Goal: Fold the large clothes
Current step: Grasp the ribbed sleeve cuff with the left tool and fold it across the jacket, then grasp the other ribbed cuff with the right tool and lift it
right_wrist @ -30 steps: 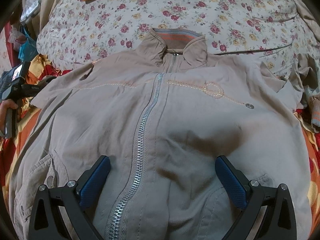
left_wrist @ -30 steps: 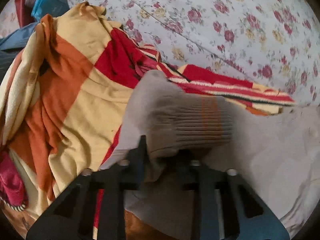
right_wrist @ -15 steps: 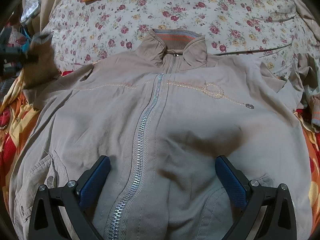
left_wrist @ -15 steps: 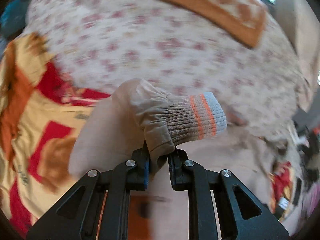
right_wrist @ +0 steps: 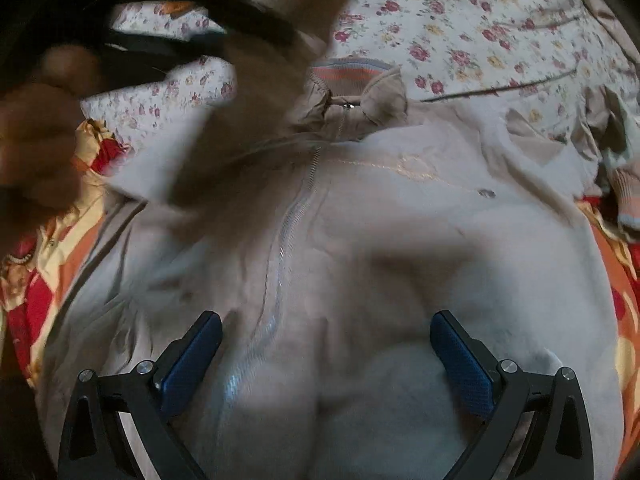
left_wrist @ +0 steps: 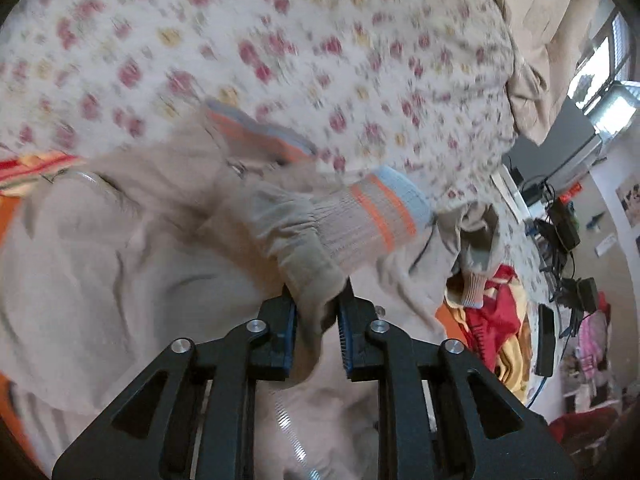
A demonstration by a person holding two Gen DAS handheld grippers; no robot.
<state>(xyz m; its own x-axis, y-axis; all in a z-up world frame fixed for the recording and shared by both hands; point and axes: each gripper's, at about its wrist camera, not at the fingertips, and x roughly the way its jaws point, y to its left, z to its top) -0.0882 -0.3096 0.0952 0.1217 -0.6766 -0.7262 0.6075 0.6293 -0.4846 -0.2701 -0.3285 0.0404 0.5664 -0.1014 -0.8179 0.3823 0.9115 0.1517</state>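
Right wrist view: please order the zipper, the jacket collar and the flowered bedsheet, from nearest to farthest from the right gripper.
1. The zipper is nearest; it runs up the jacket front, passing between the fingers of the right gripper, toward the left one.
2. The jacket collar is farther, at the zipper's top end.
3. The flowered bedsheet is farthest, beyond the collar.

You carried sleeve [left_wrist: 316,240] with left gripper [left_wrist: 316,312] from striped blanket [right_wrist: 36,280] side over jacket [right_wrist: 360,260] chest; jaws just opening slightly, sleeve cloth between pads.
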